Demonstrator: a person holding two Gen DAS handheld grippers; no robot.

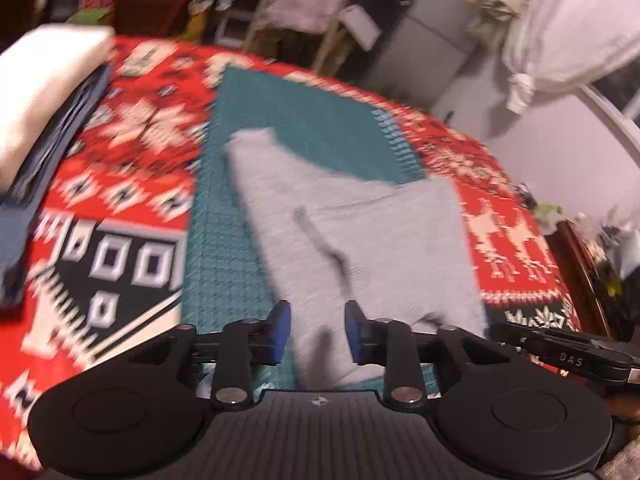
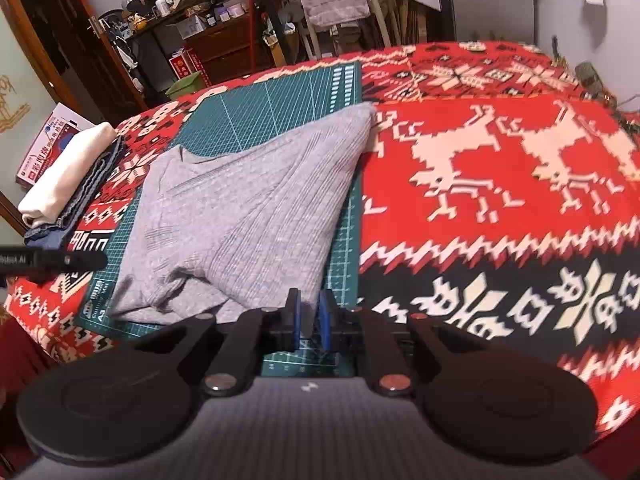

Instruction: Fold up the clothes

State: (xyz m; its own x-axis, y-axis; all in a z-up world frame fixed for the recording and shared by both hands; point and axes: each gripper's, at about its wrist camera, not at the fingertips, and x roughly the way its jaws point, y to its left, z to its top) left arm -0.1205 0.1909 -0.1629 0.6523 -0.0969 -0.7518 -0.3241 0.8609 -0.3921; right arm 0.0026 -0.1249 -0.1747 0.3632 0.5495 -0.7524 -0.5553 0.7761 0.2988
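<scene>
The grey shirt (image 2: 244, 216) lay on the green mat (image 2: 276, 96), on top of the red blanket (image 2: 480, 208). The right gripper (image 2: 309, 318) pinched the shirt's near corner, its blue pads (image 2: 295, 320) almost together. The left gripper (image 1: 316, 330) hung over the shirt's near edge with its jaws apart, holding nothing. At ten o'clock sat a pile of folded clothes (image 2: 64, 176).

Grey ribbed shirt (image 2: 244, 216), partly folded and rumpled, lying on green cutting mat (image 2: 280, 96); near corner lifted.
</scene>
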